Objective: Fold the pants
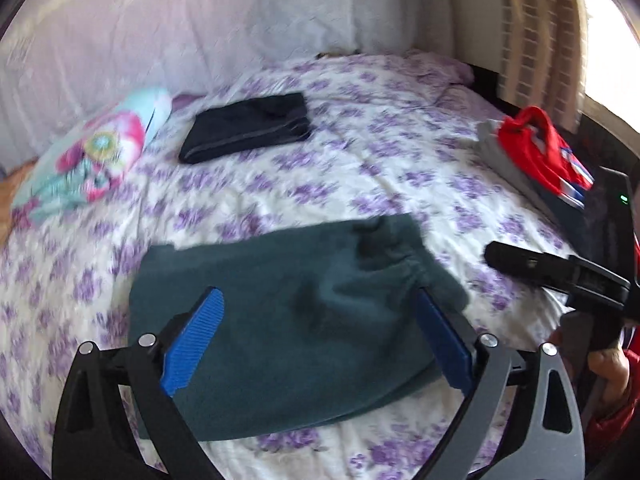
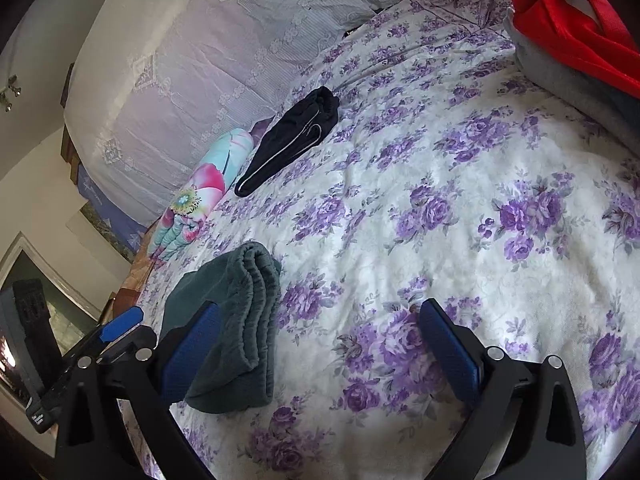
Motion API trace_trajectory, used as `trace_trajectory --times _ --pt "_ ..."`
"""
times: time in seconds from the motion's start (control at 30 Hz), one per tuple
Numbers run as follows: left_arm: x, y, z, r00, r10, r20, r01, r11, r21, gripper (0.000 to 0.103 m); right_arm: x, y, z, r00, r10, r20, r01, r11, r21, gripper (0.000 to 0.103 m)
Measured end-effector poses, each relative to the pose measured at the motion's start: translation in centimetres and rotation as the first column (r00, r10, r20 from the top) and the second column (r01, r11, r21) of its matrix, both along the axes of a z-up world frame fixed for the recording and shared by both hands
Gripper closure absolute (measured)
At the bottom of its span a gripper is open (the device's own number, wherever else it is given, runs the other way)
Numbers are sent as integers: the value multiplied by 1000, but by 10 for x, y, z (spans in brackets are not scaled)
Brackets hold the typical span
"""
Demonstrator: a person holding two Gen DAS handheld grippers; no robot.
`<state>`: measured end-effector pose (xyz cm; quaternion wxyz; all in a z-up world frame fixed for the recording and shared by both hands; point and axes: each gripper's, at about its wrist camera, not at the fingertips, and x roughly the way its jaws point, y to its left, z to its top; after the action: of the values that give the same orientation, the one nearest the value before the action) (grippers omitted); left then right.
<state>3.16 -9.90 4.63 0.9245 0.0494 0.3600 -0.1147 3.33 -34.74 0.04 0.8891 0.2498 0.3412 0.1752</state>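
The green pants [image 1: 280, 320] are lying folded on the bed [image 1: 360, 168], and the left tongs [image 1: 316, 336] are hanging right over them, jaws spread wide, blue ribbed pads [image 1: 196, 340] either side of the bundle and gripping nothing. The right tongs [image 2: 316, 352] are sitting wide open too, holding nothing — the pants [image 2: 232, 320] are lying just beyond the left-hand pad in that view, partly behind it, with bare sheet between the jaws.

Room to move? Plenty: open floral sheet is stretching away beyond the bundle toward the black pants [image 1: 246, 128], folded flat and well apart near the far side. A bright flowered bundle [image 1: 88, 156] is lying at the left edge of the bed, and a red and grey pile [image 1: 536, 152] is sitting at the right edge.

The green fabric is looking fleecy and thick, a soft rectangle with rounded folds and a gathered waistband stacked at one end. The sheet is looking lightly wrinkled, white with purple roses — a lace curtain [image 2: 192, 60] hanging behind.
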Motion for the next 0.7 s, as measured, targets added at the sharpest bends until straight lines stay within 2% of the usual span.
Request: trace_trajectory --times 0.1,0.2,0.23,0.3,0.37,0.4,0.47,0.57,0.63,0.7 --pt "7 10 -22 998 21 -62 -21 1000 4 10 6 17 12 999 36 6 -36 998 -54 3" --pt "12 17 -49 994 39 -102 -33 998 61 8 22 45 25 995 97 -4 -97 980 -176 3" --pt "14 22 -56 993 39 -112 -35 999 35 7 32 56 25 991 129 -19 -130 967 -220 3" --pt "17 33 -58 991 34 -129 -39 999 -36 5 59 78 13 981 165 -99 -189 922 -338 3" --pt "18 39 -53 991 46 -127 -51 998 -43 5 82 93 -8 972 169 -161 -225 862 -454 3" --pt "18 43 -52 991 54 -121 -59 998 -39 5 83 98 -8 976 185 -118 -219 842 -492 3" --pt "15 57 -44 992 87 -93 -91 995 -47 5 82 98 -1 978 171 -121 -209 843 -496 3" --pt "12 96 -32 985 153 -80 -161 981 -105 5 64 88 19 993 118 -10 -107 859 -500 3" --pt "17 125 -30 970 224 -95 -235 963 -133 5 56 95 37 987 151 46 -113 880 -462 3" --pt "32 150 -33 947 289 -140 -309 939 -151 6 60 116 47 979 198 40 -150 847 -510 3"
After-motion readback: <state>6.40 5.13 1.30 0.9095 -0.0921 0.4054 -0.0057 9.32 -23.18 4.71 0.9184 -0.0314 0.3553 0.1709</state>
